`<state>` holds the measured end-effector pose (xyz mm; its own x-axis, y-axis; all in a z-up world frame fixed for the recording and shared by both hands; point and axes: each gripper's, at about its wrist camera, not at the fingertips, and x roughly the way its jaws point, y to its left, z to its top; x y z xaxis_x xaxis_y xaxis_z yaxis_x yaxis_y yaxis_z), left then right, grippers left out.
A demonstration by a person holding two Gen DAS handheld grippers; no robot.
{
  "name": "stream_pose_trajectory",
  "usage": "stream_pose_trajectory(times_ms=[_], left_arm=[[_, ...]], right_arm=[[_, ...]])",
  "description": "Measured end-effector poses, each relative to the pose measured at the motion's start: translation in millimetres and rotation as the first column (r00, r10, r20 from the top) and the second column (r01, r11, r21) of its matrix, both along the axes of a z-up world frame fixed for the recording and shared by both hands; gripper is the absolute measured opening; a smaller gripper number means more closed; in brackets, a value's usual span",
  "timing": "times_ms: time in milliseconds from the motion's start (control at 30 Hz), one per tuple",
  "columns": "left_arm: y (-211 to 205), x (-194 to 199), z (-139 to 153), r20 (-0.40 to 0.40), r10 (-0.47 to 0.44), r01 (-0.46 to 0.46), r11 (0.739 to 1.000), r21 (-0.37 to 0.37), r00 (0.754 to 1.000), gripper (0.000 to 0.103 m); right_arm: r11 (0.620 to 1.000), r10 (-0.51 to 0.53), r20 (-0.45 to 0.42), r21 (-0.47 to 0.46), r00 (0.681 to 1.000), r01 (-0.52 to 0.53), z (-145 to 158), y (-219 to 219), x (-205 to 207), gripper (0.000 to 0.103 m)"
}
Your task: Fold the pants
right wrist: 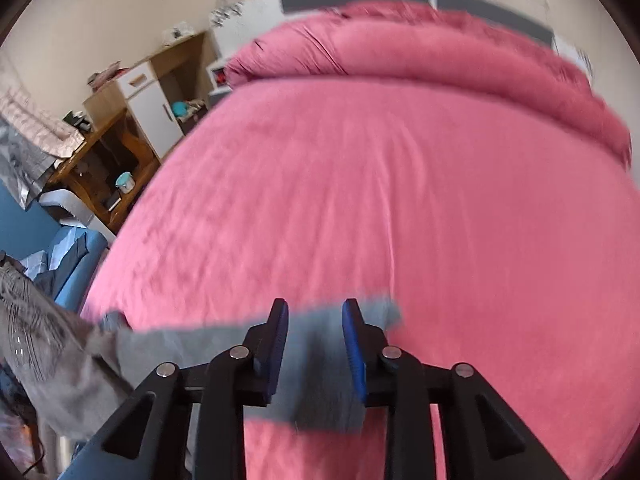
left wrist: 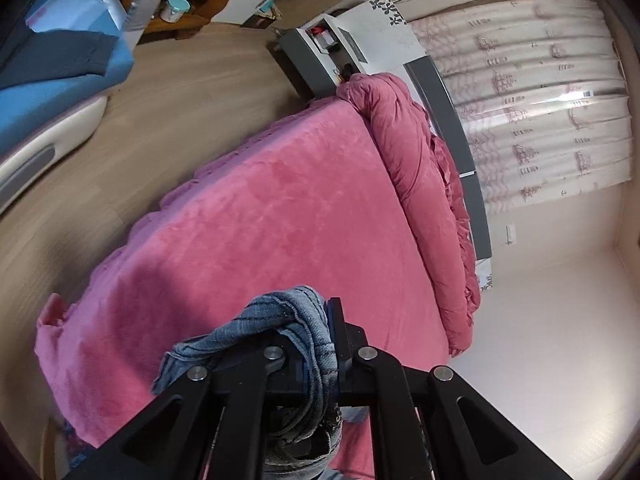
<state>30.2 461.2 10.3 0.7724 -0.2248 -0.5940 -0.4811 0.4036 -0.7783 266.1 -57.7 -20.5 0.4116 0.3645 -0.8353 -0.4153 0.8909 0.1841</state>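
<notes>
Clamped tight, the left gripper (left wrist: 320, 340) has a bunched fold of faded blue denim pants (left wrist: 288, 320) pinched between its black fingers, the cloth spilling over the left finger and hanging down under the linkage. Over on the other side, the right gripper (right wrist: 315, 344) stands partly open, its blue-padded fingers (right wrist: 280, 344) apart with the blurred blue-grey cloth of the pants (right wrist: 320, 380) lying between and beneath them; the pads are not pressing on it. From there the cloth trails left toward the bed's edge. Both grippers hang over a wide bed covered in a pink plush sheet (right wrist: 380, 200). A rolled pink quilt (left wrist: 416, 184) lies along the grey headboard (left wrist: 448, 120). Beside the bed are a wooden desk (right wrist: 100, 168) and a blue sofa (left wrist: 48, 92).
</notes>
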Motion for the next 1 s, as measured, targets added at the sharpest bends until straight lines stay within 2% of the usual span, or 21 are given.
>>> stream_pose_trajectory(times_ms=[100, 200, 267, 367, 433, 467, 500, 600, 733, 867, 1000], left_arm=[[5, -15, -1, -0.006, -0.002, 0.002, 1.0, 0.017, 1.0, 0.007], [7, -26, 0, -0.02, 0.01, -0.009, 0.999, 0.031, 1.0, 0.007], [5, -36, 2, -0.028, 0.012, -0.011, 0.999, 0.049, 1.0, 0.007], [0, -48, 7, -0.041, 0.012, -0.009, 0.997, 0.075, 0.999, 0.007], [-4, -57, 10, -0.037, 0.015, -0.011, 0.996, 0.085, 0.999, 0.007], [-6, -60, 11, -0.032, 0.016, -0.013, 0.996, 0.088, 0.999, 0.007], [-8, -65, 14, -0.022, 0.015, -0.013, 0.996, 0.094, 1.0, 0.007], [-13, -79, 24, 0.037, 0.011, -0.014, 0.996, 0.087, 0.999, 0.007], [-18, -100, 48, 0.146, 0.001, -0.012, 0.997, 0.075, 0.989, 0.007], [-23, -120, 76, 0.248, 0.003, -0.015, 0.999, 0.049, 0.969, 0.007], [-32, -140, 116, 0.338, -0.019, -0.007, 0.997, 0.075, 0.941, 0.007]], right_arm=[[0.995, -0.076, -0.103, 0.049, 0.992, 0.082, -44, -31, -16, 0.034], [0.984, -0.137, -0.151, 0.091, 0.979, 0.152, -78, -44, -25, 0.036], [0.97, -0.142, -0.2, 0.168, 0.97, 0.177, -95, -44, -27, 0.036], [0.966, -0.111, -0.226, 0.202, 0.968, 0.158, -108, -29, -29, 0.036], [0.984, -0.104, -0.223, 0.12, 0.969, 0.134, -117, -15, -32, 0.029], [0.985, -0.106, -0.215, 0.111, 0.971, 0.133, -119, -12, -33, 0.013], [0.983, -0.111, -0.215, 0.121, 0.97, 0.14, -120, -11, -34, 0.012], [0.964, -0.135, -0.214, 0.198, 0.968, 0.178, -106, -19, -43, 0.007], [0.929, -0.132, -0.165, 0.324, 0.977, 0.18, -65, -39, -69, 0.006], [0.865, -0.157, -0.081, 0.47, 0.984, 0.177, -8, -70, -97, 0.005], [0.767, -0.234, 0.022, 0.619, 0.972, 0.17, 58, -112, -120, 0.004]])
